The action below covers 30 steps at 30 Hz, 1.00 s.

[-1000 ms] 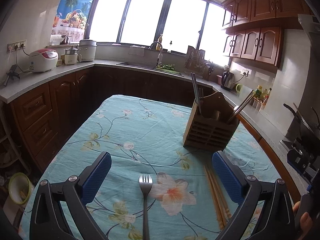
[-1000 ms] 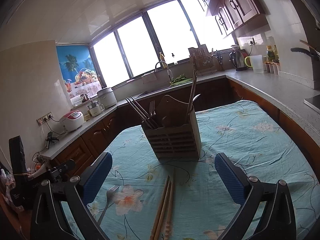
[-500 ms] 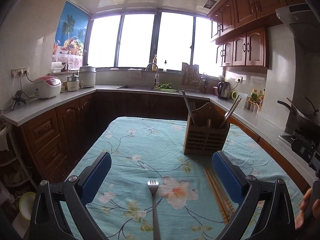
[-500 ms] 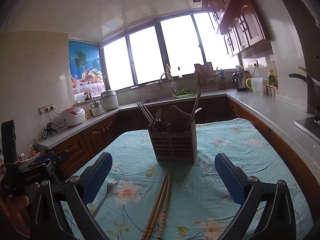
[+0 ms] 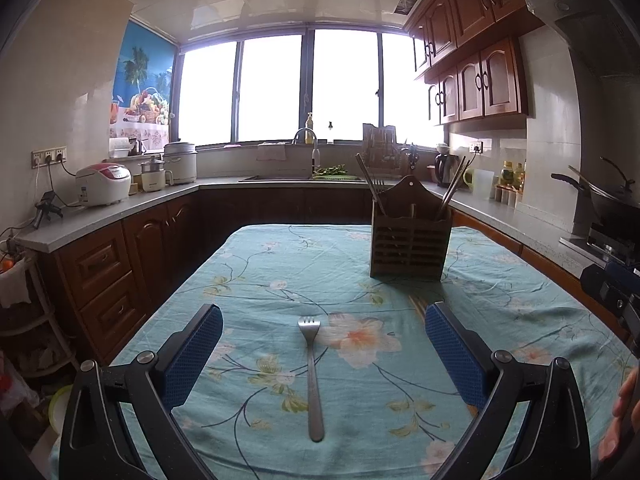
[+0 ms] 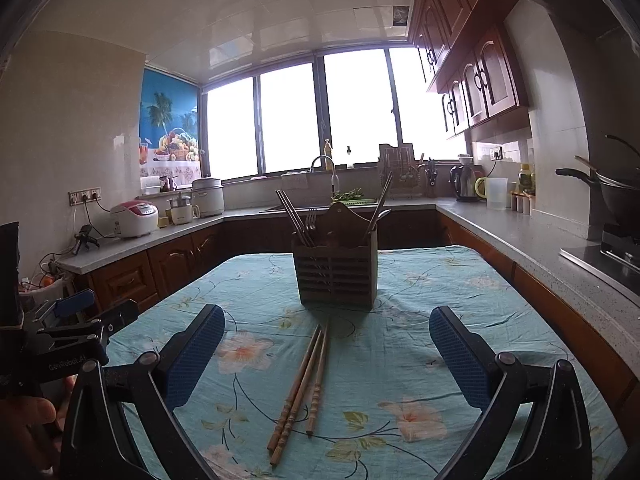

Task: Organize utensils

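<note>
A steel fork (image 5: 312, 376) lies on the floral tablecloth, tines pointing away, centred between the fingers of my left gripper (image 5: 323, 332), which is open and empty above it. Wooden chopsticks (image 6: 302, 386) lie in a loose bundle between the fingers of my right gripper (image 6: 327, 334), also open and empty. A brown slatted wooden utensil holder (image 5: 410, 240) (image 6: 335, 274) stands upright further back on the table, with chopsticks, a fork and a spoon standing in it.
The table (image 5: 280, 264) wears a teal flowered cloth and sits inside a U-shaped kitchen counter (image 5: 120, 208). A wok (image 6: 616, 192) on a stove is at the right. The person's hand (image 6: 28, 416) and the left gripper's body show at the left edge of the right wrist view.
Both grippers have drawn back and levelled out, so the holder looks farther away and the whole fork and chopsticks now show. Both jaws stayed open.
</note>
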### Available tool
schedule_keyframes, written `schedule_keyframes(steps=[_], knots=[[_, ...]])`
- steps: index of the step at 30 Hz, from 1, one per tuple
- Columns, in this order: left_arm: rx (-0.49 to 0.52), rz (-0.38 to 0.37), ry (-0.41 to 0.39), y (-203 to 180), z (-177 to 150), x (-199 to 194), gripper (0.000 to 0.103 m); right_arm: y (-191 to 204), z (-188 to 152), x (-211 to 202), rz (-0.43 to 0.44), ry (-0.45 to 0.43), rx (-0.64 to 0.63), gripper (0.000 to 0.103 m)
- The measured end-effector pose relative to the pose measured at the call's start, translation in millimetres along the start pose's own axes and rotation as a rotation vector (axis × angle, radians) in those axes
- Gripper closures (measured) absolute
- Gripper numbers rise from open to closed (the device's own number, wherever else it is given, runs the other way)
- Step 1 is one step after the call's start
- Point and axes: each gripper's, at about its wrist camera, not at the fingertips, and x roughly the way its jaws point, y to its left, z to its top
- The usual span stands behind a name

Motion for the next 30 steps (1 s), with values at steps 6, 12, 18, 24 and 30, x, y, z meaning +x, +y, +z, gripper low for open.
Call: schedule_keyframes(steps=[6,12,18,24,30], knots=[[0.007,0.006,0.018,-2.2,-10.5,-0.7,0.001,-3.2,-18.5,-2.3,-0.02,0.019,0.031,0.0],[0.01,0.007,0.022,-2.6,-10.1,-2.9,0.001,-9.1,-26.8,-10.7,-0.046,-0.007,0.04,0.0],[0.009,0.01,0.019,-3.7,-12.2,-2.9,0.001,-13.5,-30.7,-14.6,-0.057,-0.017,0.043,0.0],[0.02,0.012,0.01,-6.5,-19.4,-3.9,0.001,-14.2,-33.4,-15.8,-0.062,-0.014,0.042,0.0],[0.011,0.009,0.011,-4.9,-21.0,-5.1,0.001,-15.4,-34.5,-15.8,-0.059,-0.015,0.046,0.0]])
